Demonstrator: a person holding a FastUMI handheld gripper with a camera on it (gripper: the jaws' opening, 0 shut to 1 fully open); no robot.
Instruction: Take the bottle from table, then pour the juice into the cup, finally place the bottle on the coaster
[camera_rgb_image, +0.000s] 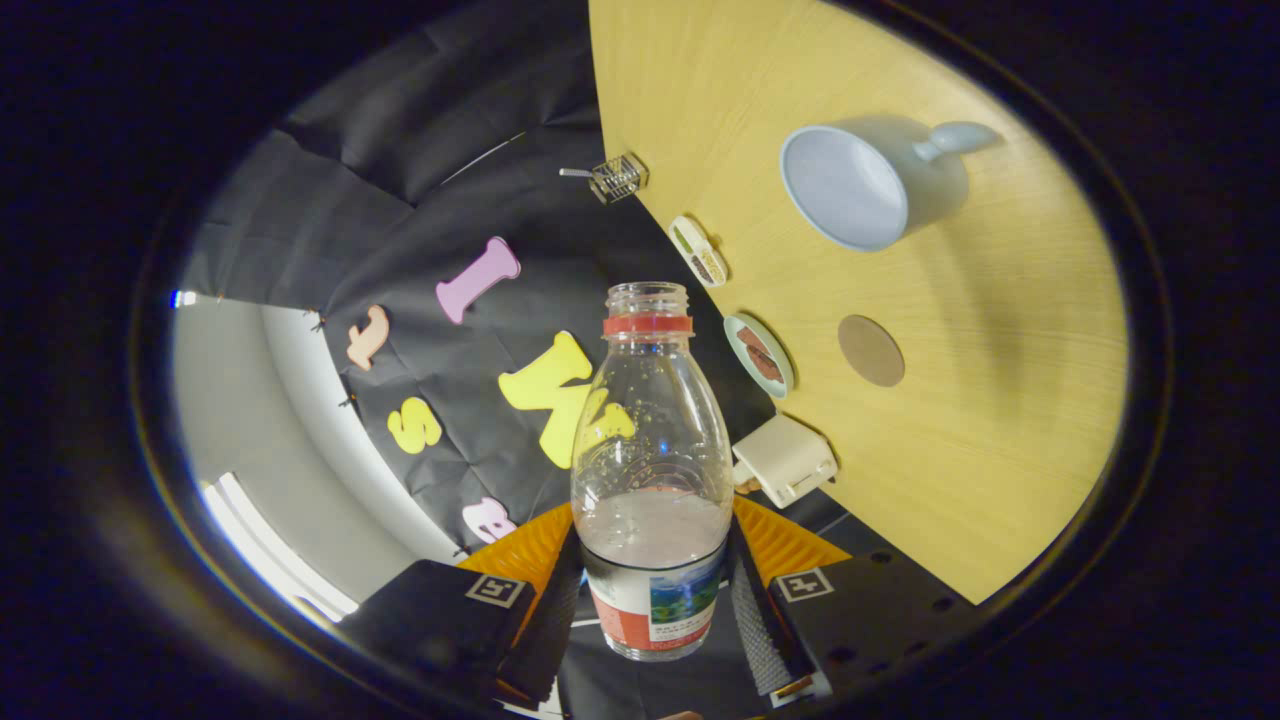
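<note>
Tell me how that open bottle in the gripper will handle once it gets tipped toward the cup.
The bottle, clamped between the gripper fingers, is uncapped, so its liquid would probably spill early when tilted. It looks under half full, so likely light. The clear thin wall may flex under a hard squeeze. The cup has a wide mouth, which should forgive some wobble.

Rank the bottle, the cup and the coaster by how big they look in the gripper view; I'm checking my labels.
1. bottle, gripped between the fingers, so nearness to the camera inflates it.
2. cup, on the table beyond the fingers.
3. coaster, on the table, clearly smallest.
</note>
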